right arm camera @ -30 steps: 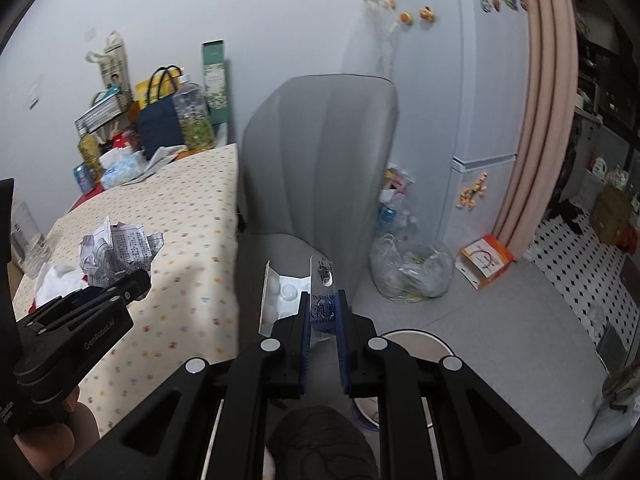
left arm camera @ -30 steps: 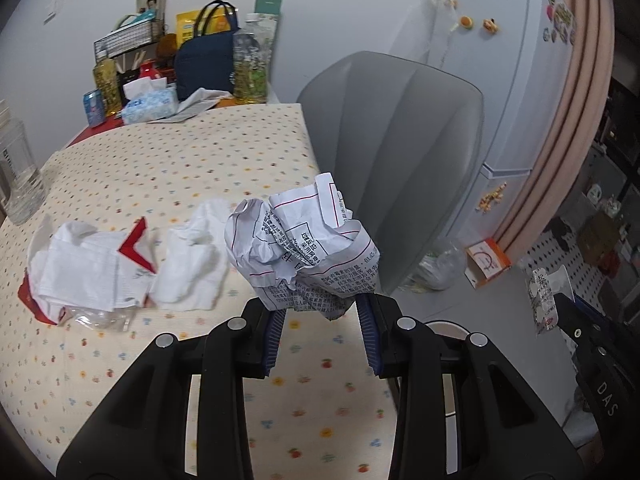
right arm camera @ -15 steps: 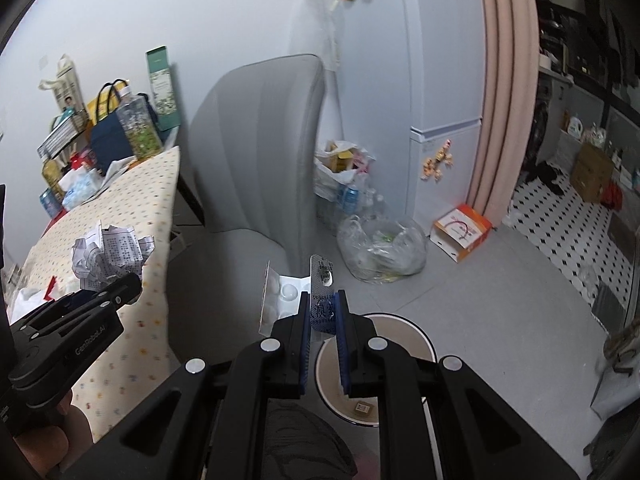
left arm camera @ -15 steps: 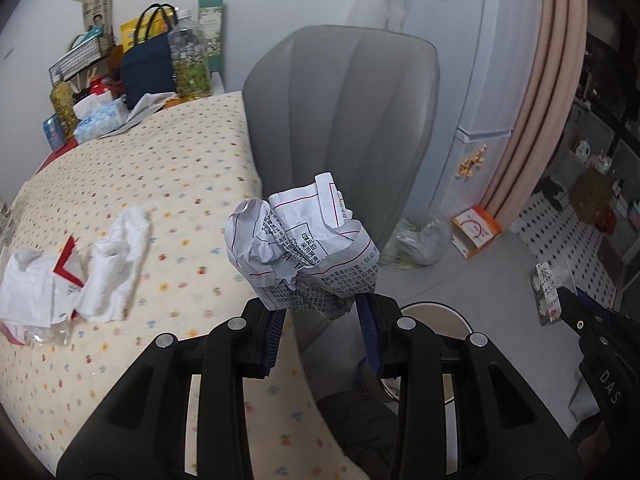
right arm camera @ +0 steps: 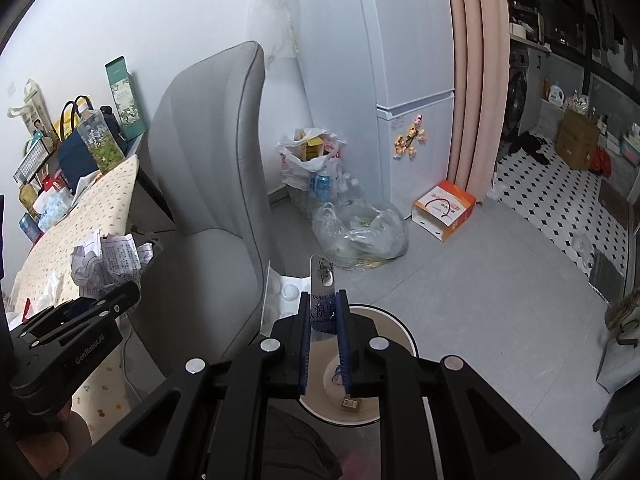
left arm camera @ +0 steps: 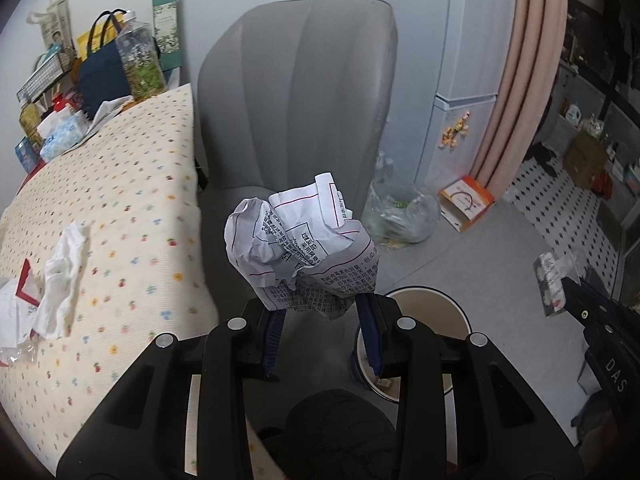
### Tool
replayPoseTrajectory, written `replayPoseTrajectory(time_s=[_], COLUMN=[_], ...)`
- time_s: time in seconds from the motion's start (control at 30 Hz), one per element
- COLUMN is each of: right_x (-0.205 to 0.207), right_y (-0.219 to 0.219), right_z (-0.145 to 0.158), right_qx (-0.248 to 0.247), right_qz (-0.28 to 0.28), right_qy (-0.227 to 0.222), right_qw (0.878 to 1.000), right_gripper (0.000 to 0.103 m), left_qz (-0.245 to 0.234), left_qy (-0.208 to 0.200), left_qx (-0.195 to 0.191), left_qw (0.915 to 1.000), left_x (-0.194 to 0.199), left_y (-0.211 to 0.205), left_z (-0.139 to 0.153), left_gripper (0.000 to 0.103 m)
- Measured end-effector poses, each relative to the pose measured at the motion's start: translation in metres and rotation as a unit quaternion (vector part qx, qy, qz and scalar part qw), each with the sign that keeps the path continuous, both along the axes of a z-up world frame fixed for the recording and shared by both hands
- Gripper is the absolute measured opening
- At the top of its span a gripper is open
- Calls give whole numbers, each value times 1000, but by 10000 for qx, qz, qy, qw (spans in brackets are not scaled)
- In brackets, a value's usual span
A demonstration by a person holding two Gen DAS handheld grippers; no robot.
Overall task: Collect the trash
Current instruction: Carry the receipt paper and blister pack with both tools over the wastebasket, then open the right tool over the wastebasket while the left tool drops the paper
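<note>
1. Trash here is two pieces: a crumpled ball of white printed paper [left arm camera: 300,252] and a flat silver blister strip with printed foil [right arm camera: 322,292].
2. Clamped on the paper ball is the left gripper [left arm camera: 322,334]; the wad bulges out past its blue pads towards 12 o'clock in the left wrist view.
3. Between the pads of the right gripper [right arm camera: 323,334] stands the strip, its long axis running out along the fingers. These jaws have just been opening a little, though the strip sits between them and I judge it not yet let go.
4. What the coming move turns on: the round cream-coloured waste bin [right arm camera: 404,336] on the grey floor lies directly beneath the right jaws, at 6 o'clock from the strip in the right wrist view, so a drop should land inside.
5. From the left jaws the bin [left arm camera: 448,308] sits at about 3 o'clock, off to the side; the right hand is clearly nearer.
6. More rubbish, a white tissue [left arm camera: 60,280], lies on the dotted tablecloth [left arm camera: 132,184] at 9 o'clock, beside the grey upholstered chair [left arm camera: 296,100].
</note>
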State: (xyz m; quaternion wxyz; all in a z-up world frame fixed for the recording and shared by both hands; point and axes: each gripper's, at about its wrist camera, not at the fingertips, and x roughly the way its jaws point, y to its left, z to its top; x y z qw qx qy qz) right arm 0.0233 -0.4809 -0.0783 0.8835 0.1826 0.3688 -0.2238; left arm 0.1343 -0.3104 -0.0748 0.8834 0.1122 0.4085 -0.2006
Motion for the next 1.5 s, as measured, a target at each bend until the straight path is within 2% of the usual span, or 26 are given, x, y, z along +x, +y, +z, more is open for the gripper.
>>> replayPoseTrajectory(time_s=[0.03, 0.1, 0.37, 0.57, 0.87, 0.97, 1.0, 1.03, 1.17, 1.23, 1.5], right_x=[0, -1, -15, -32, -58, -64, -66, -66, -67, -67, -57], right_y=[-1, -3, -22, -37, -55, -58, -58, -59, -58, -56, -31], right_z=[-1, -2, -6, -4, -6, -6, -6, -5, 2, 5, 20], right_qx=[-14, -50, -10, -21, 38, 29, 14, 4, -46, -65, -228], right_qz=[3, -22, -347, -575, -929, -1007, -1025, -1034, -1037, -1012, -744], right_qy=[18, 2, 38, 38, 104, 128, 131, 130, 59, 19, -115], right_qw=[10000, 10000, 9994, 9983, 9956, 9948, 9947, 9946, 9946, 9948, 9969], right_gripper=[28, 44, 47, 52, 52, 53, 55, 56, 58, 60, 68], left_qz=[-23, -56, -230, -455, -879, -976, -977, -978, -936, -880, -550], left_qy=[18, 44, 154, 234, 338, 454, 446, 396, 329, 257, 83], left_qx=[17, 42, 113, 160, 186, 89, 76, 43, -53, -98, -262], left_qw=[10000, 10000, 9996, 9986, 9954, 9941, 9942, 9944, 9951, 9957, 9981], left_x=[0, 1, 2, -5, -24, -27, -28, -30, -29, -30, -24], left_y=[-3, -8, -26, -51, -92, -97, -97, -96, -92, -85, -46], left_z=[-2, -5, -16, -24, -29, -27, -26, -24, -13, -9, 10], left_gripper=[34, 34, 34, 34, 35, 47, 59, 65, 76, 89, 91])
